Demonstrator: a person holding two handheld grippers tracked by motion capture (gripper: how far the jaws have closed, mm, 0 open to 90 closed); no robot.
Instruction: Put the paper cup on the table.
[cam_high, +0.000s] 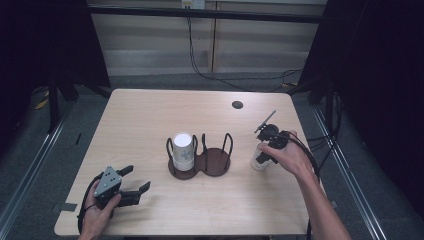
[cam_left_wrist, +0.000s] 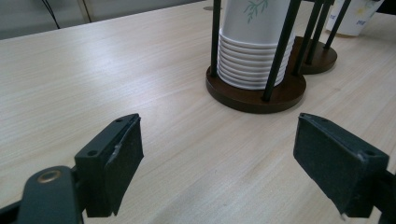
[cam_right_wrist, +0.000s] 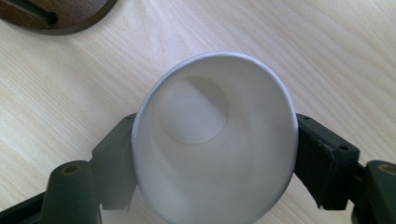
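Note:
A dark wooden two-ring cup holder (cam_high: 216, 162) stands mid-table. Its left ring holds a stack of white paper cups (cam_high: 183, 149), while the right ring is empty. Right of the holder, my right gripper (cam_high: 265, 155) is shut on a single white paper cup (cam_high: 256, 163) that stands on the table. In the right gripper view the cup (cam_right_wrist: 210, 140) sits mouth-up between the jaws of the gripper (cam_right_wrist: 215, 154), squeezed slightly oval. My left gripper (cam_high: 137, 178) rests open near the front left. Its jaws (cam_left_wrist: 219, 140) hold nothing and face the stacked cups (cam_left_wrist: 254, 46).
The light wooden table (cam_high: 150, 115) has a small dark round hole (cam_high: 237, 104) at the back right. Cables hang behind the table. The holder's base (cam_right_wrist: 60, 16) lies just beyond the held cup. The single cup (cam_left_wrist: 357, 16) stands past the holder in the left gripper view.

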